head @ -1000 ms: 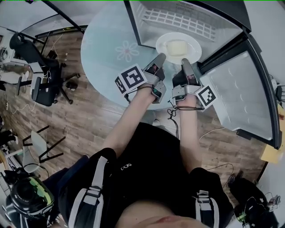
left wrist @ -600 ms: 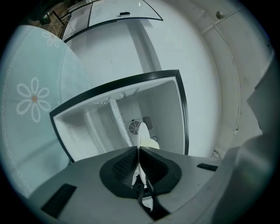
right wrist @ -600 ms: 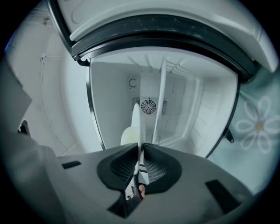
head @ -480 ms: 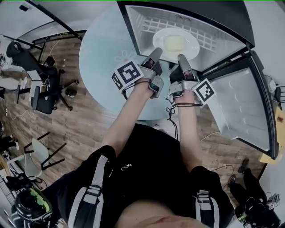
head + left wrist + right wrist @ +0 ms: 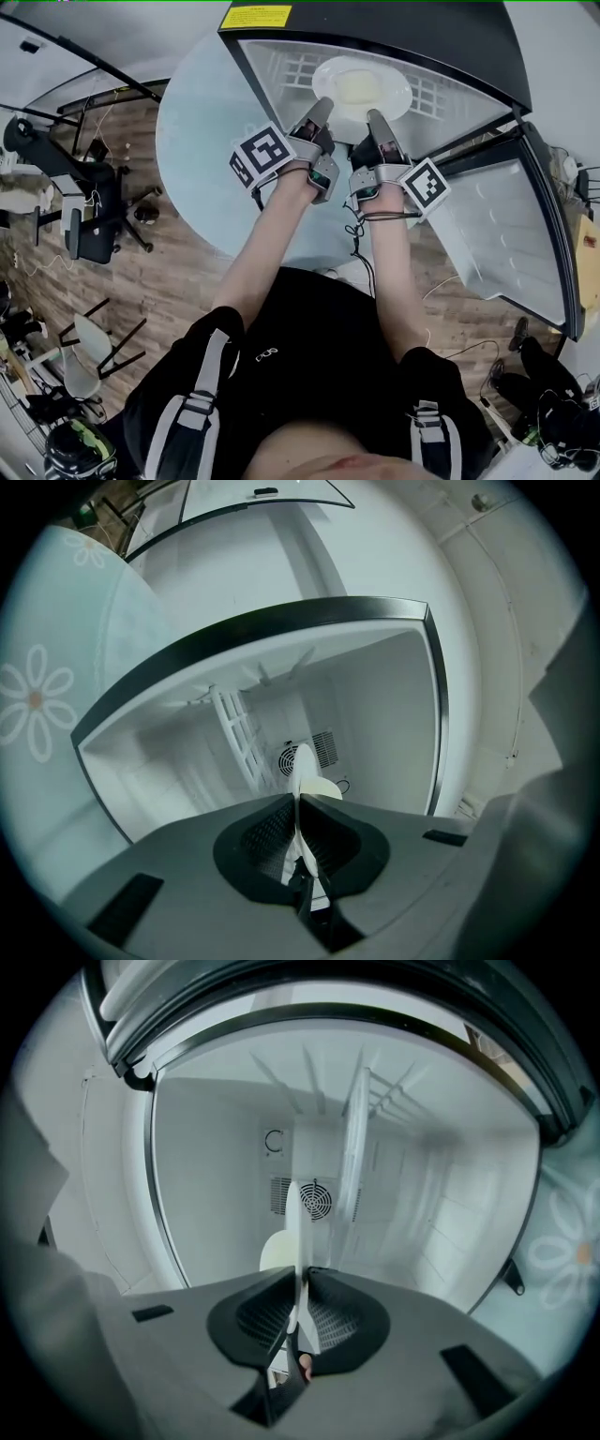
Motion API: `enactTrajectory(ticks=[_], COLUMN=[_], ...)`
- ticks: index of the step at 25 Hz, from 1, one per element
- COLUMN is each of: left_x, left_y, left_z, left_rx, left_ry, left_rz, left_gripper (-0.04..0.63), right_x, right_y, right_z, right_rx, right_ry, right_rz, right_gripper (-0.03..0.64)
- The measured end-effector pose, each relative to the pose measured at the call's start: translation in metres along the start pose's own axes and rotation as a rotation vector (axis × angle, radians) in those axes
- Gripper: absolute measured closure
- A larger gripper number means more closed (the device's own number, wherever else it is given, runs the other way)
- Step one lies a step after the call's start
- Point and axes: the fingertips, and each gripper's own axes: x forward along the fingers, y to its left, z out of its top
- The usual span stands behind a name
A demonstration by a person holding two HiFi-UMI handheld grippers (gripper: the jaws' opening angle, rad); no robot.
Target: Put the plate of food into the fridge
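Note:
A white plate with a pale block of food is held level inside the open fridge, over its white wire shelf. My left gripper is shut on the plate's near left rim and my right gripper is shut on its near right rim. In the left gripper view the plate's edge runs between the dark pads, with the fridge's rear fan behind. In the right gripper view the plate's rim is likewise pinched, with the food to its left.
The fridge door stands open to the right with its inner shelves showing. The fridge sits on a round pale table with a flower print. Office chairs and a folding chair stand on the wooden floor at left.
Both grippers have carried the plate forward, from the fridge's front edge to well inside the compartment over the wire shelf. The grip on both rims is the same.

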Motion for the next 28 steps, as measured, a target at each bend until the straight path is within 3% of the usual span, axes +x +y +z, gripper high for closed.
enactTrajectory(ticks=[14,17,20,23,28], left_x=[0.045,0.051,0.054,0.049,0.039], left_y=[0.025,0.020,0.017,0.021,0.028], left_z=[0.012,0.019,0.022,0.025,0.030], left_rx=[-0.002,0.011,-0.005,-0.015,-0.015], left_ry=[0.054,0.045,0.049,0.038,0.010], left_rz=[0.061,0.046,0.034,0.054,0.097], left_gripper=[0.538,0.541,0.535,0.534,0.503], right_x=[0.031,0.034,0.032,0.024,0.009], right_y=[-0.022,-0.016,-0.009,-0.004,0.008], right_z=[0.024,0.029,0.037,0.041,0.041], right_rx=[0.010,-0.030,-0.104,-0.118,-0.056], right_ry=[-0.042,-0.052,-0.061,-0.071,-0.101], right_rz=[-0.054,-0.051,-0.068,-0.054,-0.003], right_gripper=[0.535,0.577,0.567,0.561,0.592])
